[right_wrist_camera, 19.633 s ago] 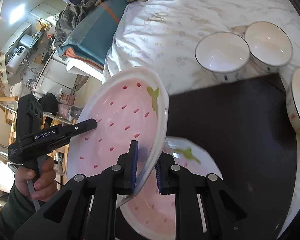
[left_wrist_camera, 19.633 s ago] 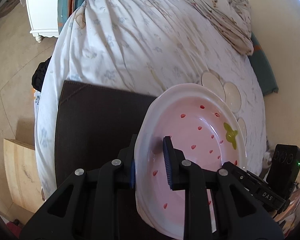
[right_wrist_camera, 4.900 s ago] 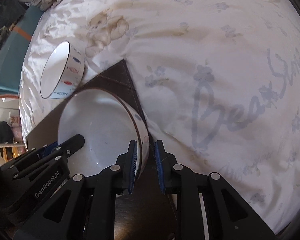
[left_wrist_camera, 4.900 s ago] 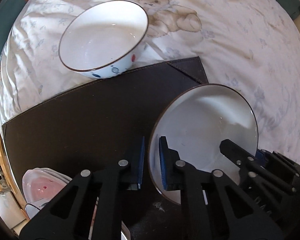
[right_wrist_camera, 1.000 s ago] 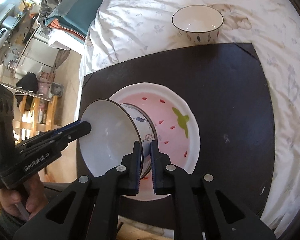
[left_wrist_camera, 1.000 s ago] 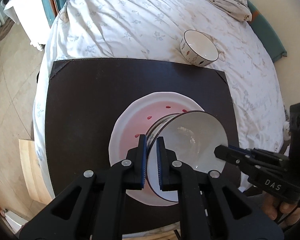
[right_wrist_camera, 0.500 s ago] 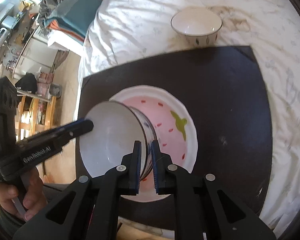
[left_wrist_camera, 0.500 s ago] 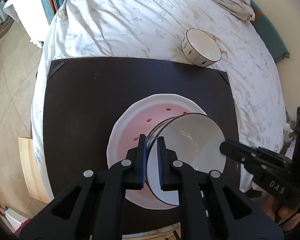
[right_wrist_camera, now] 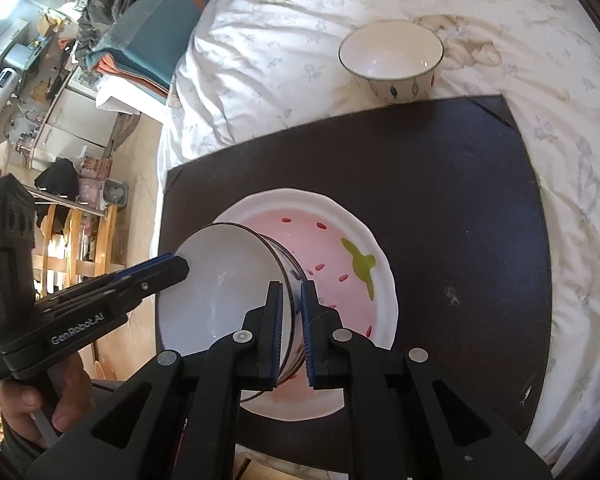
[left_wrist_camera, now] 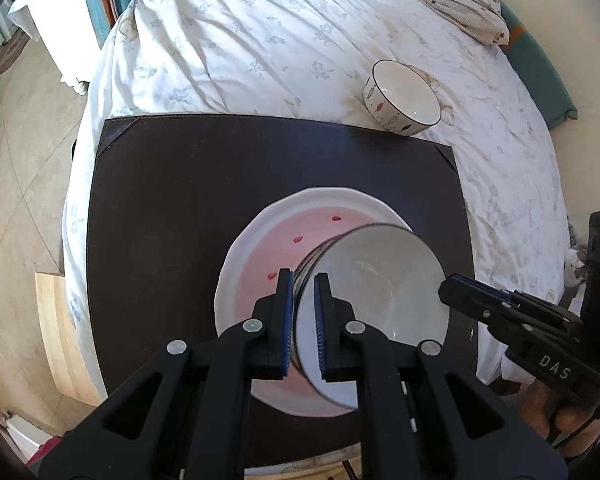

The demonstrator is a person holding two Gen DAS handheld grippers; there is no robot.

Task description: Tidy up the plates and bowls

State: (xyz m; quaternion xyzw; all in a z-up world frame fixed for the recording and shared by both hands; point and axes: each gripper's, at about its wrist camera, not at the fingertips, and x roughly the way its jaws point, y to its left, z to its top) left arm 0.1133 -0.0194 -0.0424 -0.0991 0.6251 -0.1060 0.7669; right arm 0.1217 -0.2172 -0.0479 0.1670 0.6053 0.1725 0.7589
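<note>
1. Left wrist view: the left gripper (left_wrist_camera: pixel 303 320) pinches the rim of a white bowl (left_wrist_camera: pixel 374 300), one blue ribbed finger (left_wrist_camera: pixel 285 320) outside the wall and the other inside.
2. The bowl is tilted, its mouth turned toward the camera and a little to the right; it hangs over a pink plate (left_wrist_camera: pixel 260 256).
3. The bowl is glossy and round with a thin dark rim line; what looks like a second rim shows just behind its edge, but I cannot tell for sure.
4. The plate is shallow, white-rimmed, with a pink centre and red seed marks, and lies flat on a dark brown mat (left_wrist_camera: pixel 172 200) with stitched corners.
5. The mat lies on a white floral bedsheet (left_wrist_camera: pixel 260 40). A second bowl (left_wrist_camera: pixel 402 98) stands upright on the sheet just beyond the mat's far edge.
6. The right gripper (left_wrist_camera: pixel 456 288) comes in from the right and holds the bowl's opposite rim.
7. Right wrist view: the right gripper (right_wrist_camera: pixel 290 328) pinches the bowl (right_wrist_camera: pixel 220 292) wall, its mouth turned left toward the left gripper (right_wrist_camera: pixel 172 270) at the far rim.
8. Painted marks show on the bowl's outer wall. The plate (right_wrist_camera: pixel 340 248) bears a green leaf shape. The second bowl (right_wrist_camera: pixel 392 60) sits well apart on the bedsheet (right_wrist_camera: pixel 280 40), beyond the mat (right_wrist_camera: pixel 460 200).
</note>
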